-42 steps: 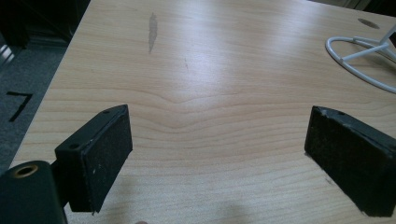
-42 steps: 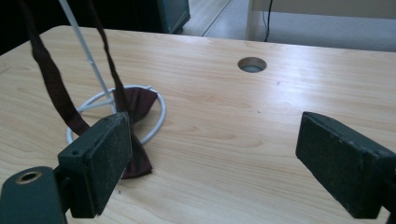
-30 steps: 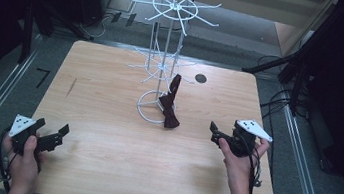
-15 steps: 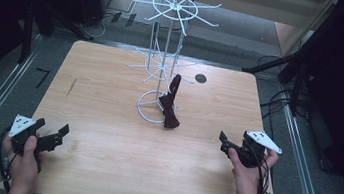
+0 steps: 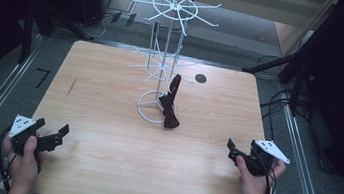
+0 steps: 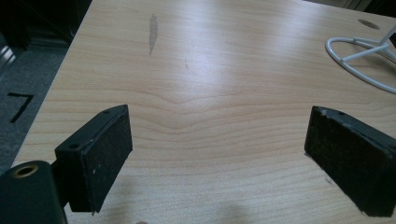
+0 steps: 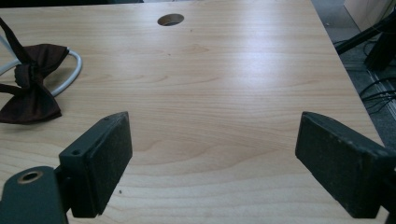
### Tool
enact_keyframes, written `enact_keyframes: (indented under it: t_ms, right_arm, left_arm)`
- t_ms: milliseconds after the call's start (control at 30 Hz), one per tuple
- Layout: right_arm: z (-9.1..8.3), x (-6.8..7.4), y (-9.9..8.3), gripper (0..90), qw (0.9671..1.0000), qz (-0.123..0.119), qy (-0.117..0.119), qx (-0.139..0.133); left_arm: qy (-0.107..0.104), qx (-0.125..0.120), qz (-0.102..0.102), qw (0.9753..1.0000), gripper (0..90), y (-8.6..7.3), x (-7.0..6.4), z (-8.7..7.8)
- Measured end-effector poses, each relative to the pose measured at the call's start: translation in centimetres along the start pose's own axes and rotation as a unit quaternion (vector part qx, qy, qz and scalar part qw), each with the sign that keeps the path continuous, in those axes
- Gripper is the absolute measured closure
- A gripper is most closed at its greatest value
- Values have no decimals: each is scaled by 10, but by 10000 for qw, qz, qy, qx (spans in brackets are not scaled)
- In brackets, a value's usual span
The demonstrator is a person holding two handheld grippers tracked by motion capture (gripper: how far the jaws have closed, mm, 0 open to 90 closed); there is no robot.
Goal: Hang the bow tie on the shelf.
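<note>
Both my grippers gape wide — left gripper [image 5: 57, 132] at seven o'clock, right gripper [image 5: 232, 149] at four. The bow tie [image 5: 171, 103] leans on the wire stand [image 5: 166, 51] mid-bench [image 5: 110, 94] — untouched.

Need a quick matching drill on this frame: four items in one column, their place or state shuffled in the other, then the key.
Items
1. dark brown fabric bow tie
2. white wire display stand
3. left tool
4. round dark hole in the wooden table

Places or states
A. jaws open, at the table's near left corner
B. in the tabletop at the far side, right of the stand's pole
C. draped over the ring base, one end up against the wire
D. upright at the table's middle, spoked wheel on top

Pairs: 1-C, 2-D, 3-A, 4-B
</note>
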State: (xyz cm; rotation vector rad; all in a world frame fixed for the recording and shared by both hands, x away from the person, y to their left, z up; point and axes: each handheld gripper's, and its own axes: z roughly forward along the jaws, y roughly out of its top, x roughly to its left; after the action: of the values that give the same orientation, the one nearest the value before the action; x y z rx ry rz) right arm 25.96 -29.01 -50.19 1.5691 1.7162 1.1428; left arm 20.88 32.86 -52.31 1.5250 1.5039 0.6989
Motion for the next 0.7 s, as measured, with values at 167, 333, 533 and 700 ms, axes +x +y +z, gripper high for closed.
enact_keyframes:
  t_ms: [167, 333, 533, 700]
  right_arm:
    - [-5, -9, -8, 111, 9999, 83, -92, 18]
    - [-11, -21, -17, 111, 9997, 137, -198, 39]
    - [-19, -33, -27, 111, 9993, 226, -300, 54]
    - [-24, -40, -34, 111, 9989, 286, -372, 94]
  left_arm:
    - [-1, -12, -4, 10000, 83, 0, 0, 0]
    - [2, -1, 11, 10000, 83, 0, 0, 0]
    - [-3, -4, 27, 10000, 83, 0, -1, 0]
    - [-2, -3, 27, 10000, 83, 0, -1, 0]
